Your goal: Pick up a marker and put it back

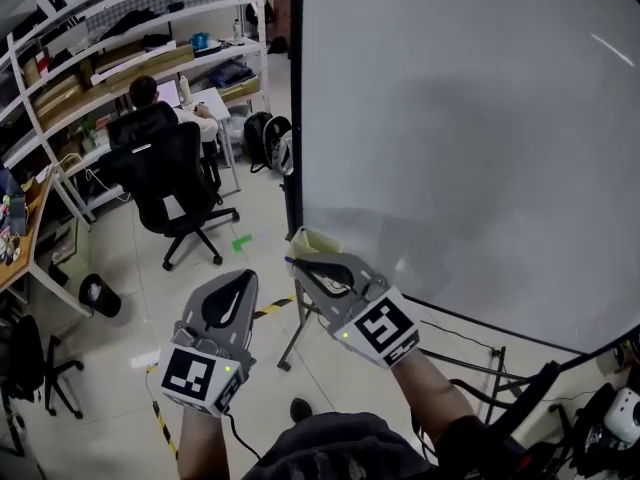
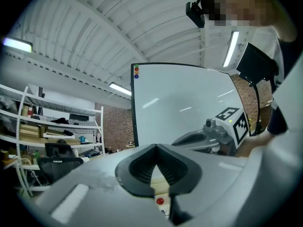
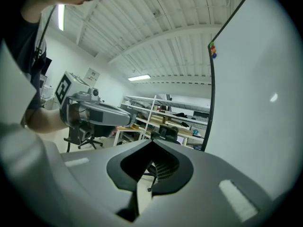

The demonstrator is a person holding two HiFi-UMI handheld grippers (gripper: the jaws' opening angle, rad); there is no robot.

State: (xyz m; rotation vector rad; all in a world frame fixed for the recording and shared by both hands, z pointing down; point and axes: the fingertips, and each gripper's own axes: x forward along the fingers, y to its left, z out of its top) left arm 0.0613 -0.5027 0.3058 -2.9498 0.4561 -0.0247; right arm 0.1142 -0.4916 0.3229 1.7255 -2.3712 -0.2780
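head view, grey left tongs (image 1: 248, 278), right tongs (image 1: 296, 263), smooth flat whiteboard (image 1: 470, 138)

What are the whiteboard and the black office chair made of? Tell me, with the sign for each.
Whiteboard: smooth, glossy white coated panel, going by light streaks mirrored on it. Office chair: matte black, probably fabric or mesh; it shows no shine.

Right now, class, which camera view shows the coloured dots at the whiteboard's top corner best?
The left gripper view: the coloured dots face the camera, stacked at the corner of the whiteboard. The right gripper view shows them small and side-on. The head view cuts off the board's top, so none show.
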